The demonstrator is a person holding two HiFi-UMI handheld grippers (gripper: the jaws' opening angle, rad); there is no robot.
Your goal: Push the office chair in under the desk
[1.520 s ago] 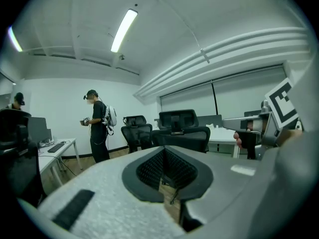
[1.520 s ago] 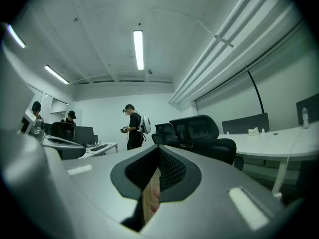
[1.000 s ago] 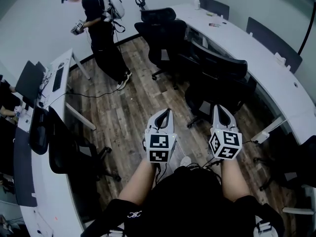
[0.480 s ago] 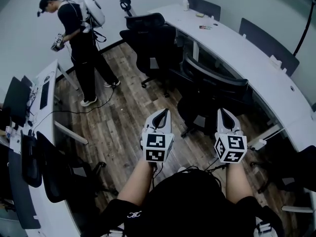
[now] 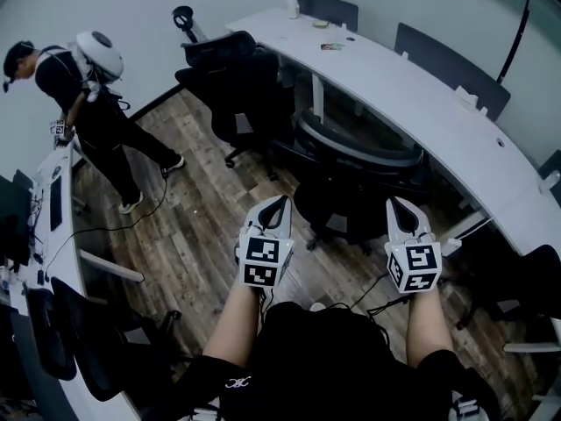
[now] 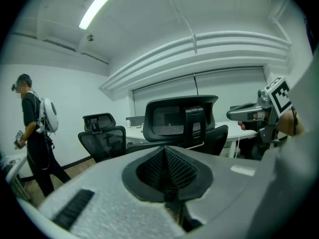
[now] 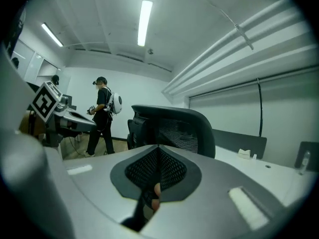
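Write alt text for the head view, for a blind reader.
A person holds the left gripper and right gripper, both shut, out toward a black office chair at a curved white desk. Another person stands at the left on the wood floor.

Office chair (image 5: 351,191): black all over, with a fine mesh weave on the back. Desk (image 5: 421,95): plain white top; floor (image 5: 202,226): brown wood-plank pattern in mixed light and dark tones. Left gripper (image 5: 277,202) and right gripper (image 5: 400,203): pale grey shells, black cross-hatched lining, black-and-white square markers on each.
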